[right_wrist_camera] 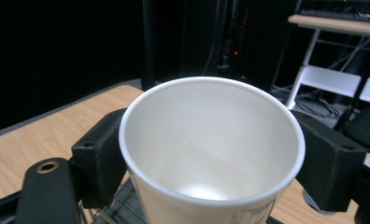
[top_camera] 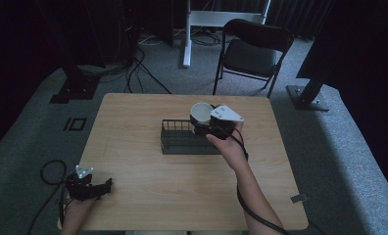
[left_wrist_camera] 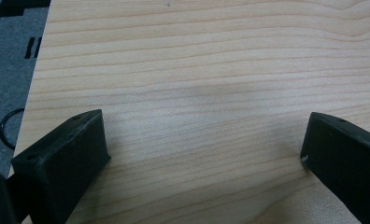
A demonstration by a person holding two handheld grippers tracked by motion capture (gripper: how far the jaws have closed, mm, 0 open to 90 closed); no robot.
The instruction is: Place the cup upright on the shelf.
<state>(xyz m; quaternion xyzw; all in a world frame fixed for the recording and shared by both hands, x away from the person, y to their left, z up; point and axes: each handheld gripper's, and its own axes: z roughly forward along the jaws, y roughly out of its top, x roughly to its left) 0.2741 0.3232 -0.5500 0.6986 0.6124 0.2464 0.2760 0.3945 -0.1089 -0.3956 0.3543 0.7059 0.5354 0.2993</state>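
Note:
A white paper cup (top_camera: 200,112) (right_wrist_camera: 211,154) is held upright above the right end of a black wire basket (top_camera: 175,139). My right gripper (top_camera: 209,125) (right_wrist_camera: 211,163) is shut on the cup, one black jaw on each side of its wall. The cup is empty inside. My left gripper (top_camera: 104,187) (left_wrist_camera: 204,154) rests low at the table's near left corner, its two jaws spread wide over bare wood with nothing between them.
The light wooden table (top_camera: 148,191) carries the basket near its middle back. A black folding chair (top_camera: 253,49) stands beyond the far edge. Cables (top_camera: 50,171) trail on the grey carpet at the left. A white desk frame (right_wrist_camera: 332,79) stands behind.

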